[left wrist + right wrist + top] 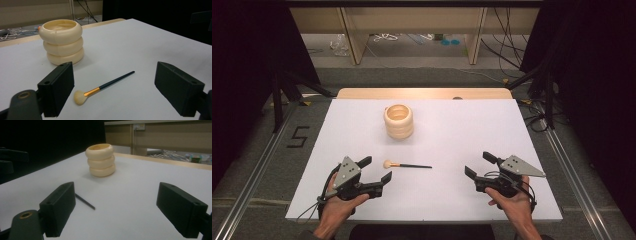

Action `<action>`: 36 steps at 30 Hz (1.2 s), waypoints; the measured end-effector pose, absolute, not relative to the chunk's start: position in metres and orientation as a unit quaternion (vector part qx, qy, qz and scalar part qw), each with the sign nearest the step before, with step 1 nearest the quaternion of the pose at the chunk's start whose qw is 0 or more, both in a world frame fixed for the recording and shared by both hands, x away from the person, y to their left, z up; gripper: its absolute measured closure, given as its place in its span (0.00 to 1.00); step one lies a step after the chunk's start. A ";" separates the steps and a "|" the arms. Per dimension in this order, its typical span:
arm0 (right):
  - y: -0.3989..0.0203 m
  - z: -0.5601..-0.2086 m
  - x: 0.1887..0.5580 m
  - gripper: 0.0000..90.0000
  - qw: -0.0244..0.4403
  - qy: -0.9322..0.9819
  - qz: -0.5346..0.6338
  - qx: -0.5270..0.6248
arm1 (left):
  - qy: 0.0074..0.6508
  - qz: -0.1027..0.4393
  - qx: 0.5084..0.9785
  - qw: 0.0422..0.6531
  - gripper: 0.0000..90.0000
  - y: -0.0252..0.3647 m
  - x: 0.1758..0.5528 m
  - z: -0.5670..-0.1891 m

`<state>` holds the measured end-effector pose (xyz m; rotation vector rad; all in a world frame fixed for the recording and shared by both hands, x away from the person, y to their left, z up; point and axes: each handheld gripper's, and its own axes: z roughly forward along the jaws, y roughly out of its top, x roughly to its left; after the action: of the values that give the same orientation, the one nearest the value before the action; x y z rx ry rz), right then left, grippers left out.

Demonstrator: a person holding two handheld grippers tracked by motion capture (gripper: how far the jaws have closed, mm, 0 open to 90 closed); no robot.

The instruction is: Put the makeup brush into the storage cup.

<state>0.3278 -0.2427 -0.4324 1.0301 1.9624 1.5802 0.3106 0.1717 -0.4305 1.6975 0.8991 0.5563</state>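
A cream ribbed holder [399, 121], shaped like three stacked rings and open at the top, stands upright on the white table top [452, 125]. A small makeup brush [407, 165] with a pale tuft, gold ferrule and dark handle lies flat nearer the front, tuft to the left. My left gripper [376, 170] rests at the front left, open and empty, with the brush just ahead of its jaws [103, 86]. At the front right my right gripper [479, 165] is open and empty, and the brush handle tip [85, 201] pokes out past its left jaw. The holder [62, 41] [101, 160] stands beyond both.
Dark curtains flank the table. Past the far edge, a wooden strip [422, 93] borders the top, and behind it are wooden furniture legs and loose cables on the floor [412, 37]. Metal rails [572, 170] run along both sides.
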 end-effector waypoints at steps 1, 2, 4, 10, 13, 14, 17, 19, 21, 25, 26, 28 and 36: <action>-0.243 -0.432 0.328 0.18 0.207 0.705 0.570 0.369 | 0.378 0.234 0.714 0.540 0.18 0.172 0.311 -0.431; -0.243 -0.432 0.328 0.18 0.207 0.705 0.570 0.369 | 0.378 0.234 0.715 0.540 0.18 0.172 0.311 -0.430; -0.243 -0.432 0.328 0.18 0.209 0.704 0.570 0.368 | 0.381 0.230 0.714 0.541 0.18 0.171 0.311 -0.431; -0.243 -0.432 0.328 0.19 0.205 0.705 0.570 0.370 | 0.381 0.225 0.713 0.544 0.18 0.172 0.311 -0.430; -0.243 -0.432 0.328 0.19 0.207 0.704 0.570 0.369 | 0.379 0.217 0.713 0.548 0.18 0.171 0.312 -0.430; -0.244 -0.432 0.328 0.19 0.209 0.704 0.571 0.368 | 0.379 0.217 0.713 0.548 0.18 0.171 0.312 -0.430; -0.244 -0.432 0.328 0.19 0.208 0.704 0.571 0.369 | 0.373 0.211 0.718 0.548 0.18 0.170 0.313 -0.428; -0.244 -0.432 0.328 0.19 0.204 0.704 0.570 0.370 | 0.377 0.207 0.717 0.549 0.18 0.168 0.314 -0.427; -0.244 -0.432 0.328 0.19 0.203 0.705 0.570 0.370 | 0.367 0.206 0.726 0.544 0.18 0.169 0.316 -0.425; -0.244 -0.433 0.329 0.20 0.205 0.707 0.570 0.365 | 0.362 0.202 0.730 0.543 0.18 0.168 0.321 -0.423; -0.244 -0.433 0.329 0.20 0.203 0.707 0.571 0.366 | 0.364 0.199 0.730 0.542 0.18 0.167 0.323 -0.423; -0.244 -0.433 0.329 0.20 0.204 0.707 0.570 0.365 | 0.358 0.195 0.736 0.540 0.18 0.166 0.325 -0.423; -0.243 -0.433 0.329 0.21 0.198 0.709 0.570 0.365 | 0.334 0.181 0.758 0.530 0.18 0.162 0.337 -0.414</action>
<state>0.3294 -0.2433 -0.4334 1.0203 1.9855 1.5956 0.3371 0.1616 -0.4136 1.8093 0.7970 0.4326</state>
